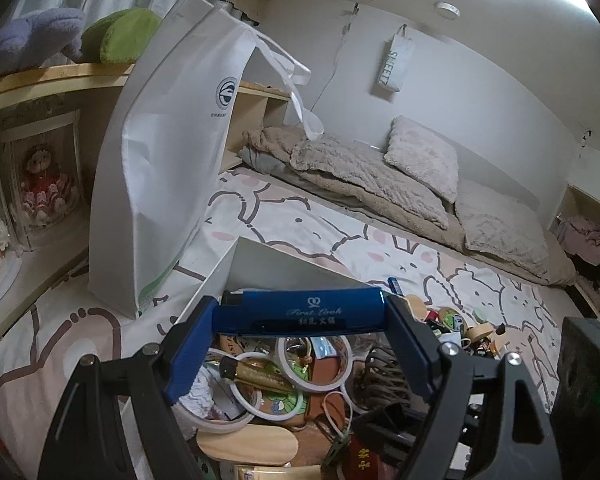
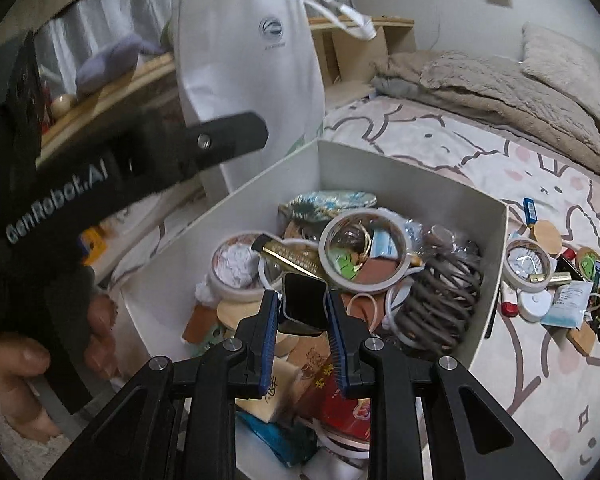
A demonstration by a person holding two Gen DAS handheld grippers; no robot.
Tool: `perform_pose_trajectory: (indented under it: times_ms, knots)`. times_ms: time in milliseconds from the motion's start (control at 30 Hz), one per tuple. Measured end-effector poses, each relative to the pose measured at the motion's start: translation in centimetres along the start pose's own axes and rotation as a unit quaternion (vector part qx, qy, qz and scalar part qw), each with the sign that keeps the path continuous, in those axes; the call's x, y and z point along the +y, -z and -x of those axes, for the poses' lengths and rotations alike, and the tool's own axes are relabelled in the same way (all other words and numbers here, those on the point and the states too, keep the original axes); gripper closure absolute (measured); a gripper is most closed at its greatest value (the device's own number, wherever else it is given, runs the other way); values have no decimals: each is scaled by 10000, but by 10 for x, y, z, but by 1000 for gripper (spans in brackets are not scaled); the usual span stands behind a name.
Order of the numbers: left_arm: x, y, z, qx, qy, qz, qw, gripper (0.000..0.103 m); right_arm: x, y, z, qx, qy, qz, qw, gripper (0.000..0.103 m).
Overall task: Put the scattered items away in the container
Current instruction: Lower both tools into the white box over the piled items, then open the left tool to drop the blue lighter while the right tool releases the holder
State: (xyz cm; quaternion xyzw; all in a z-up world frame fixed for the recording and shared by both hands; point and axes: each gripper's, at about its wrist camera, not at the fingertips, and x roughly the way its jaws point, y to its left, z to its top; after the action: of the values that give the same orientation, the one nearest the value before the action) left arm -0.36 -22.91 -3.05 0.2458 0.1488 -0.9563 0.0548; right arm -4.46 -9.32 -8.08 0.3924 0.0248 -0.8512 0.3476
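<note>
A white open box [image 2: 428, 184] stands on the bed, filled with tape rolls, a coiled cord [image 2: 440, 296] and other small items. My left gripper [image 1: 304, 312] is shut on a long blue tube [image 1: 300, 308] held crosswise above the box [image 1: 260, 256]. My right gripper [image 2: 302, 308] is shut on a small black square-ended item [image 2: 304, 304], held over the box's near side. Scattered items [image 2: 552, 284] lie on the bedsheet right of the box, among them a tape roll [image 2: 526, 264], wooden discs and a blue lighter [image 2: 530, 210].
A tall white paper bag [image 2: 252, 80] stands just behind the box, against a wooden shelf [image 1: 40, 80] with plush toys. Beige blankets and pillows [image 1: 400, 172] lie along the far wall. The left gripper's body and the hand on it [image 2: 40, 208] fill the right wrist view's left side.
</note>
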Motion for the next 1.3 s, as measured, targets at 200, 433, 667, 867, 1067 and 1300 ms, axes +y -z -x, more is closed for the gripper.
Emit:
perform_pose_trajectory:
  times_ms: [200,433,667,867,1067,1300]
  knots:
    - [5,6,-11,203,-125,-104,9997,21,2,4,-10,161,35,78,9998,79]
    - [11,9,-15,300,-135,-83,9994,21,2,9,-11,140,55,69,9999,35]
    - [10,11,-22,453,-207,-205,9985,21,-14,15,12,-190,93,-252,9995,34]
    - [-4,21,-35,838,-299,-556,9945,21,-34,25,23,-297,98,-739,9968,34]
    - [-12,28,-40,1097,-306,-821,9901,20,-36,28,19,-218,154,-752,9968,34]
    - [3,21,-35,976,-309,-394,9940,0,-38,30,16,-208,191,-781,9965,34]
